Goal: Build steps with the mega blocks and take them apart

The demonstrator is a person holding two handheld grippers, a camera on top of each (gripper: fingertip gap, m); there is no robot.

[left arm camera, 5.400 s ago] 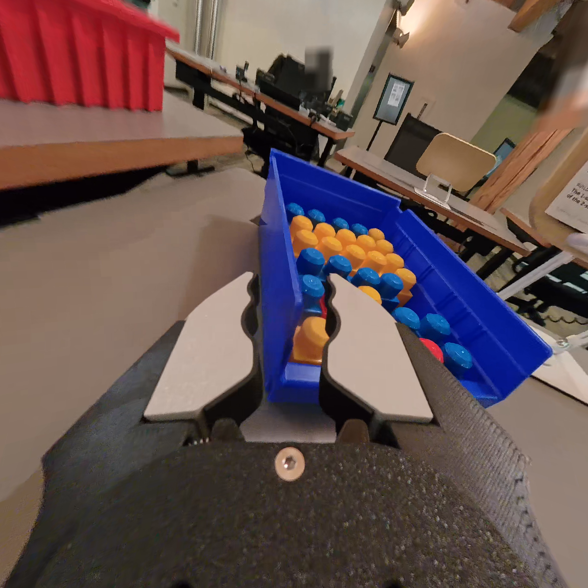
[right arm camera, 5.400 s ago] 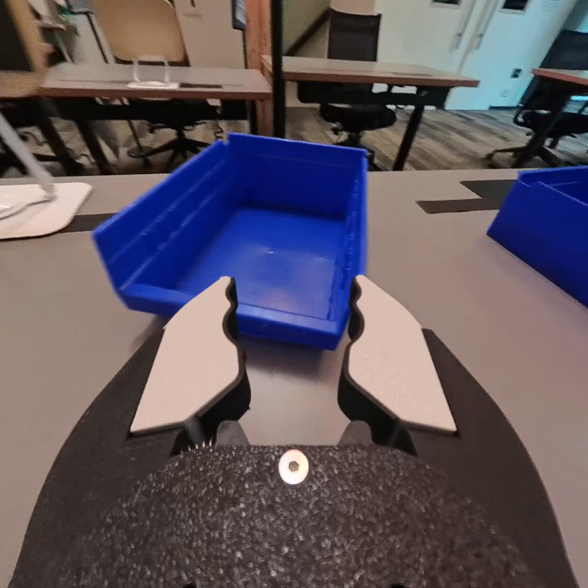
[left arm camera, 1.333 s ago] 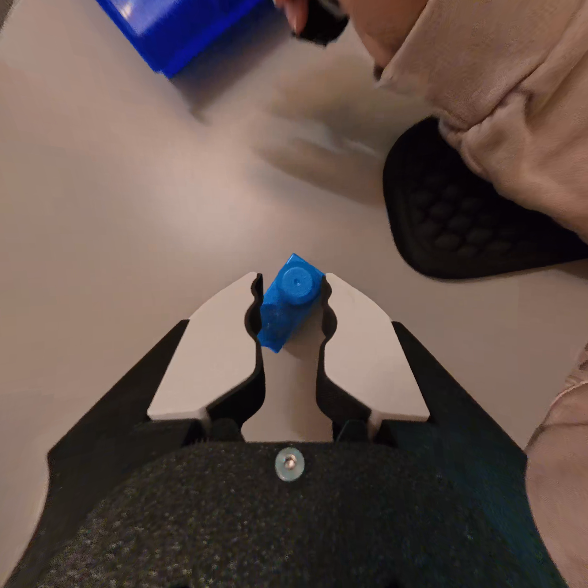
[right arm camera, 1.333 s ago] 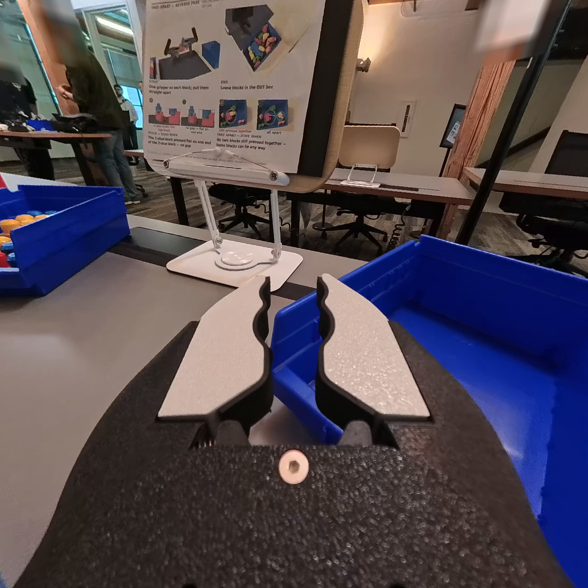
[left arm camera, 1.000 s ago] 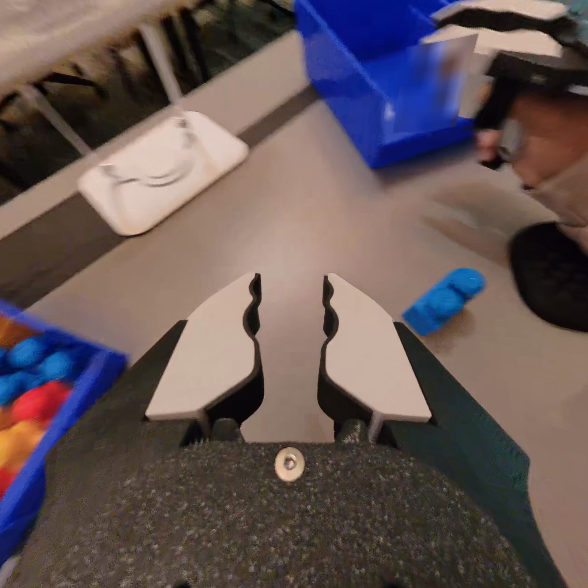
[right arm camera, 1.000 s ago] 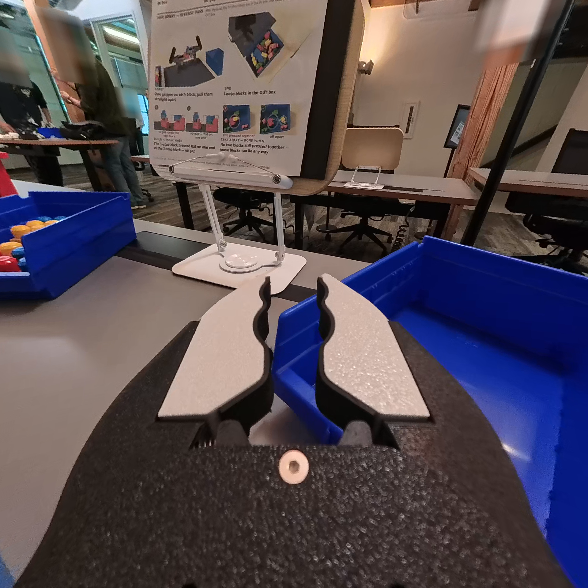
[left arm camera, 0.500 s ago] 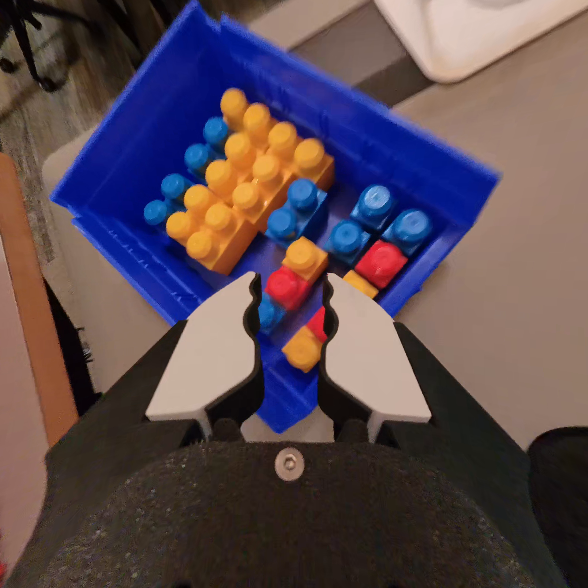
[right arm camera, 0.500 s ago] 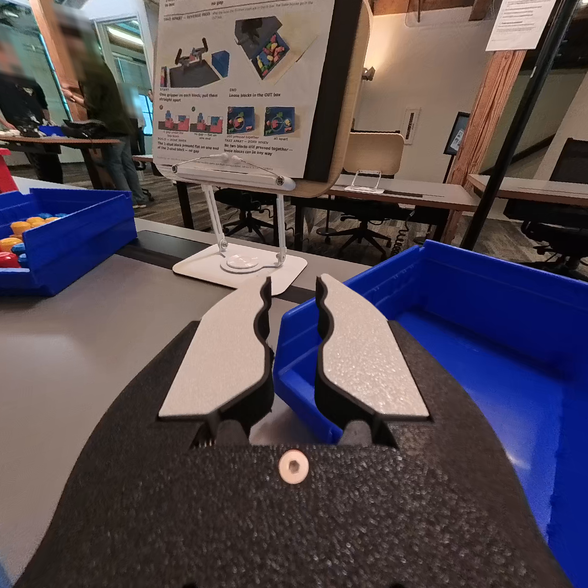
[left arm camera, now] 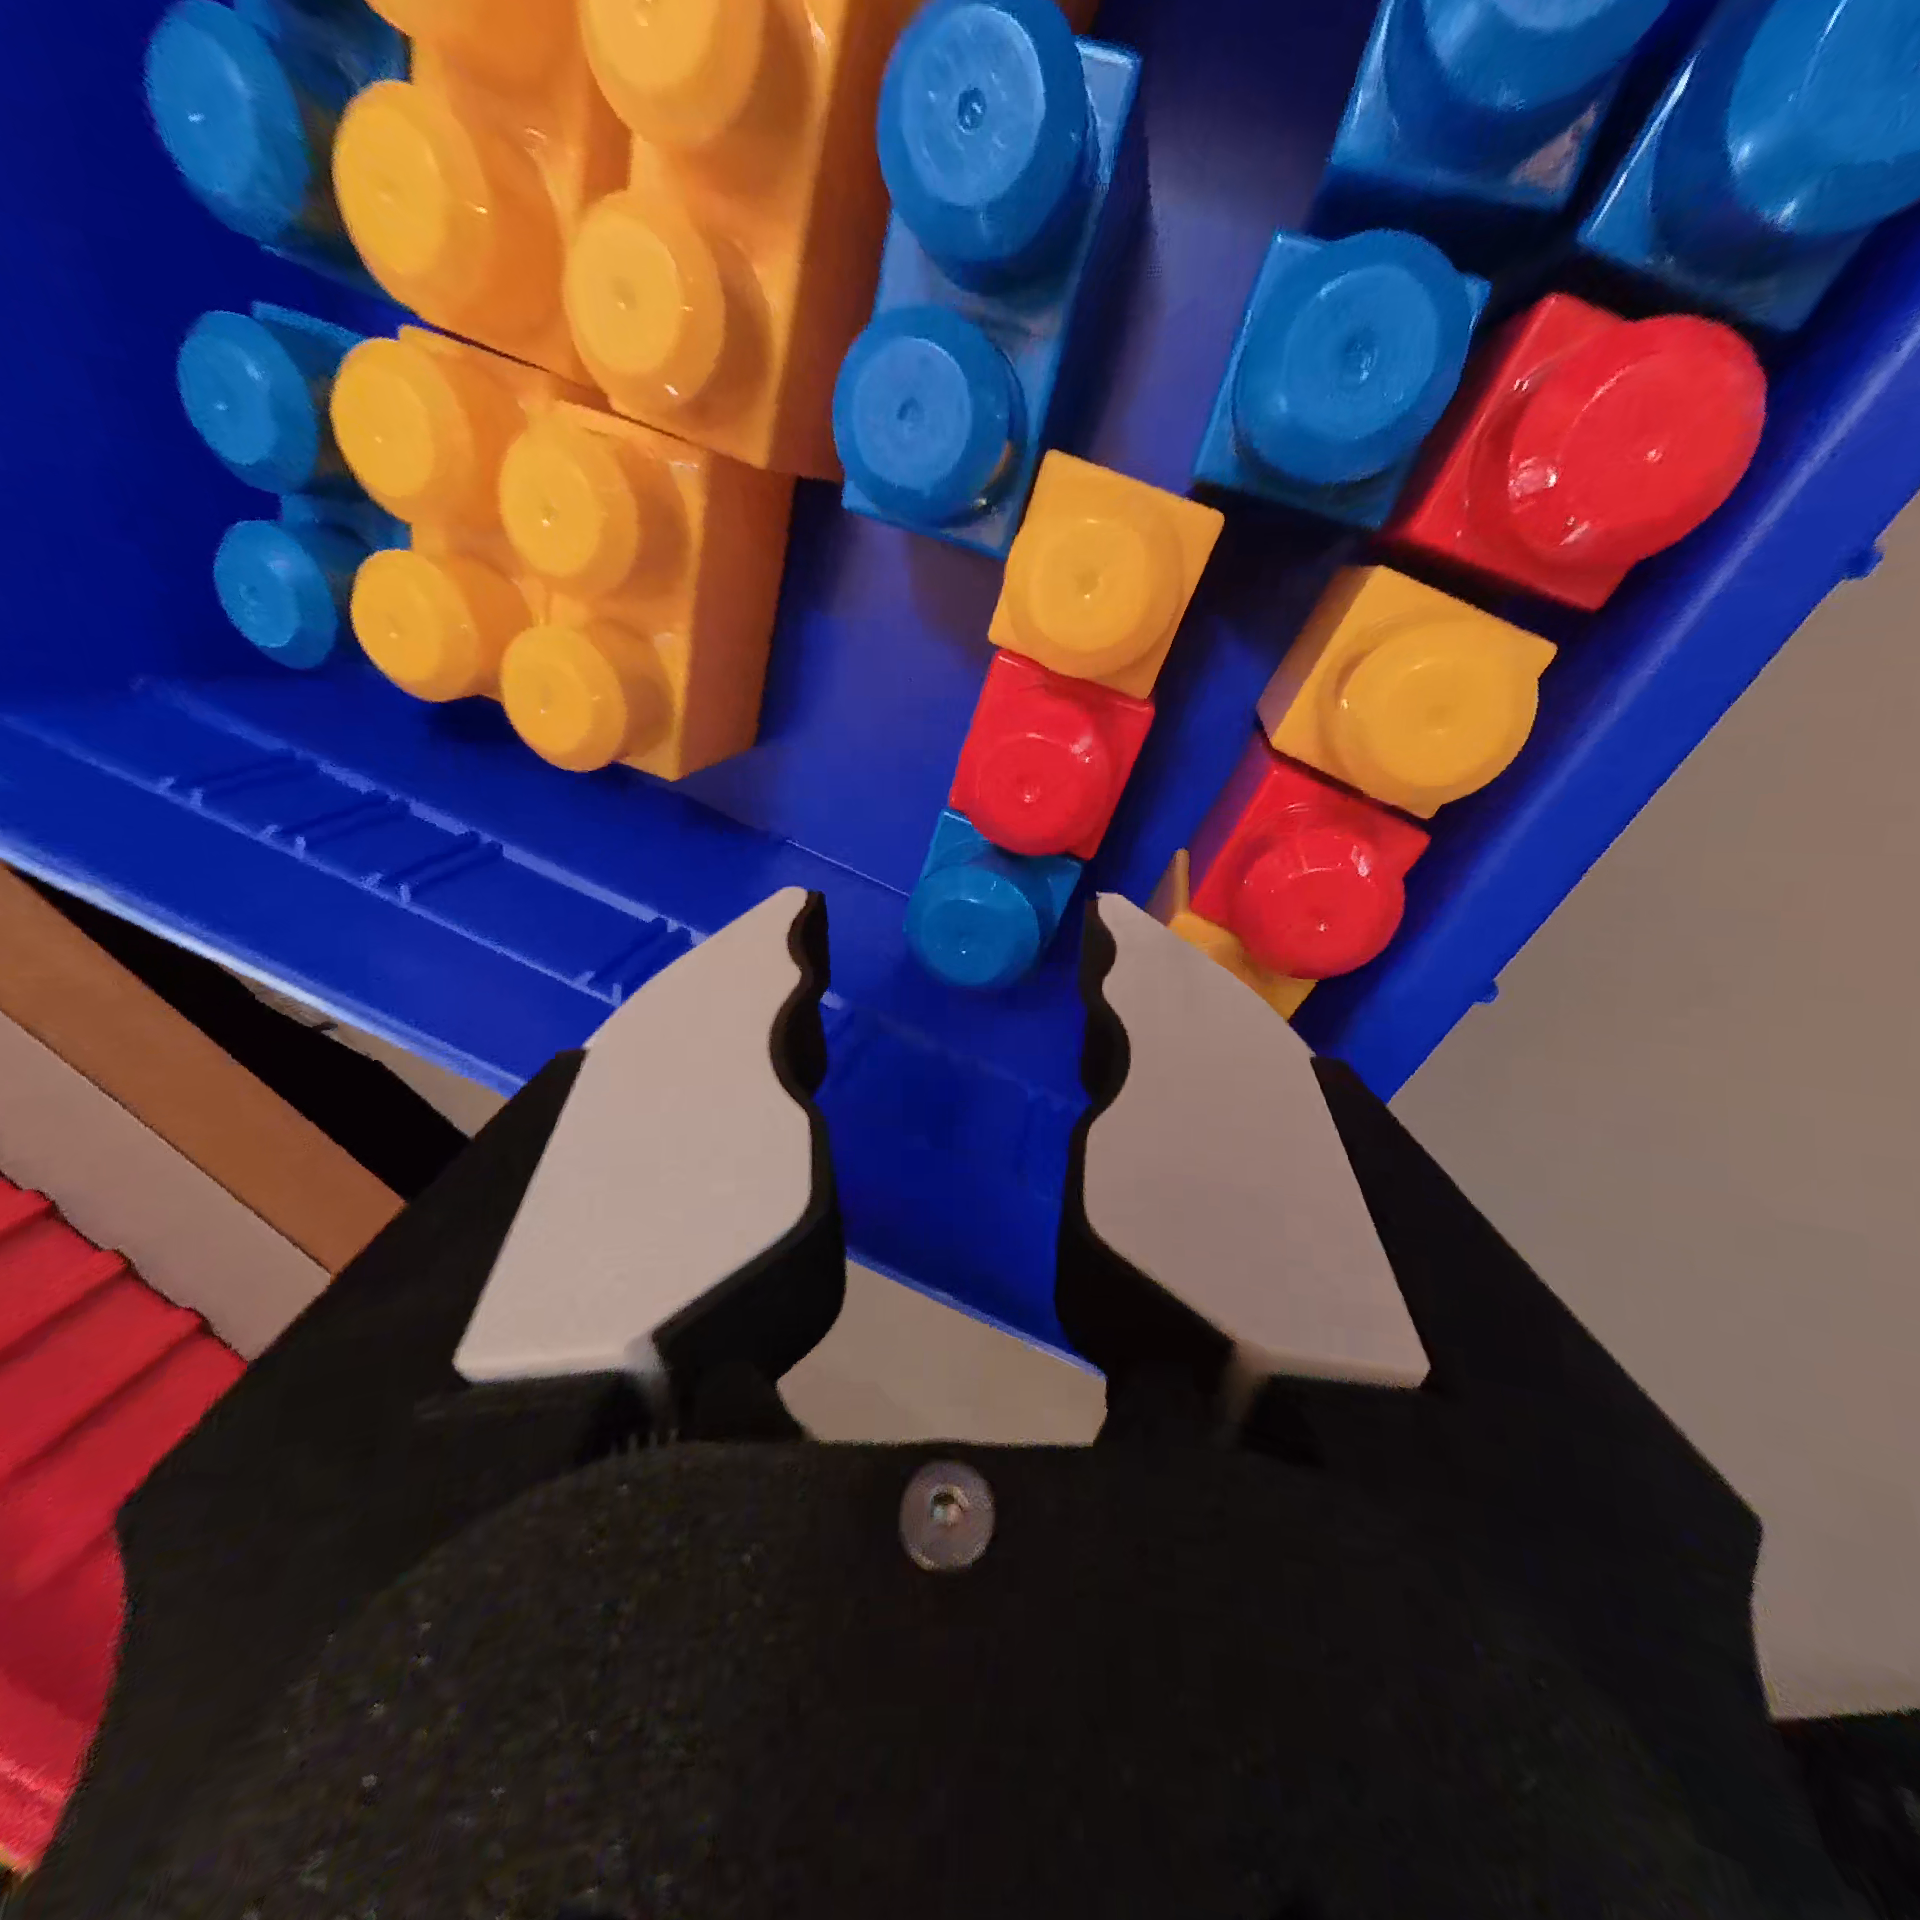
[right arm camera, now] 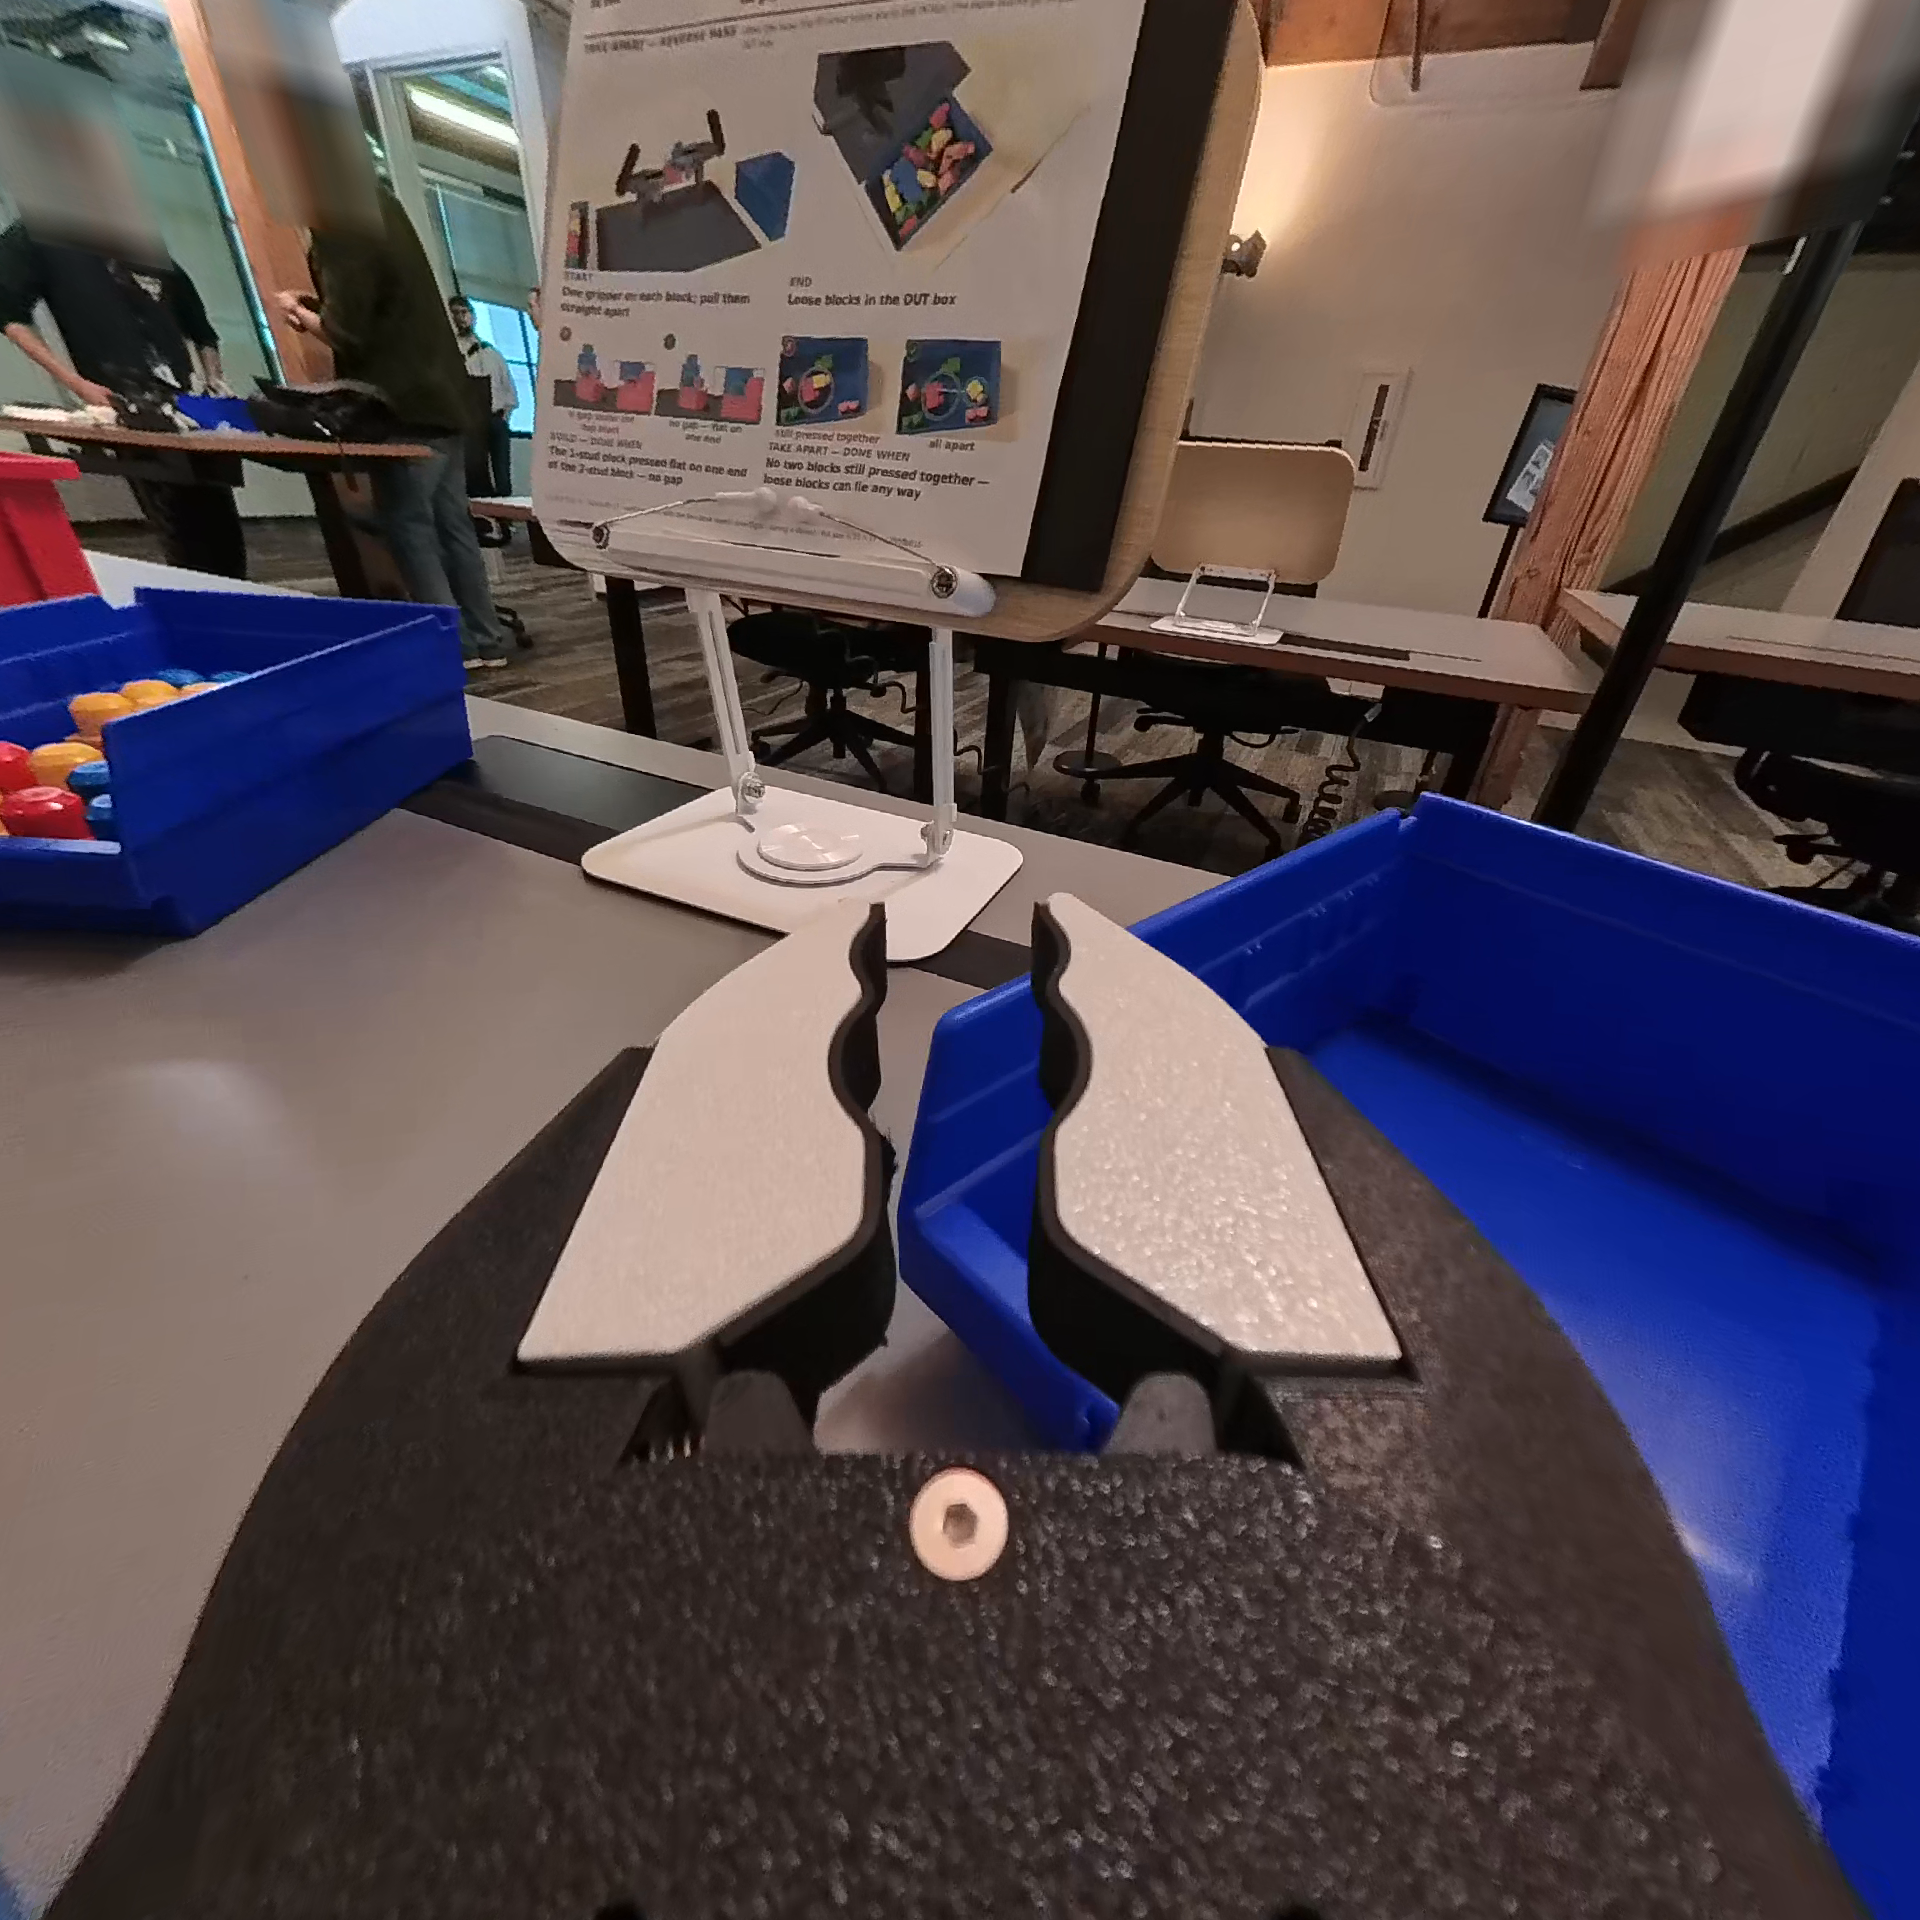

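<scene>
In the left wrist view my left gripper is open and empty, pointing down into a blue bin full of mega blocks. A small blue one-stud block lies just ahead between the fingertips, not touched. Behind it sit a red block and a yellow block. To the right are another red block and yellow block. Large yellow blocks fill the left. In the right wrist view my right gripper is open a little and empty, over the corner of an empty blue bin.
The filled bin shows at the far left of the right wrist view on the grey table. A white stand holds an instruction board at the table's back. People stand at a far table. A red cloth lies lower left. Left tips to right tips: about 55 cm.
My left gripper let go of a blue block on the table, swung left over the filled bin and dropped closer to the blocks. My right gripper has barely moved.
</scene>
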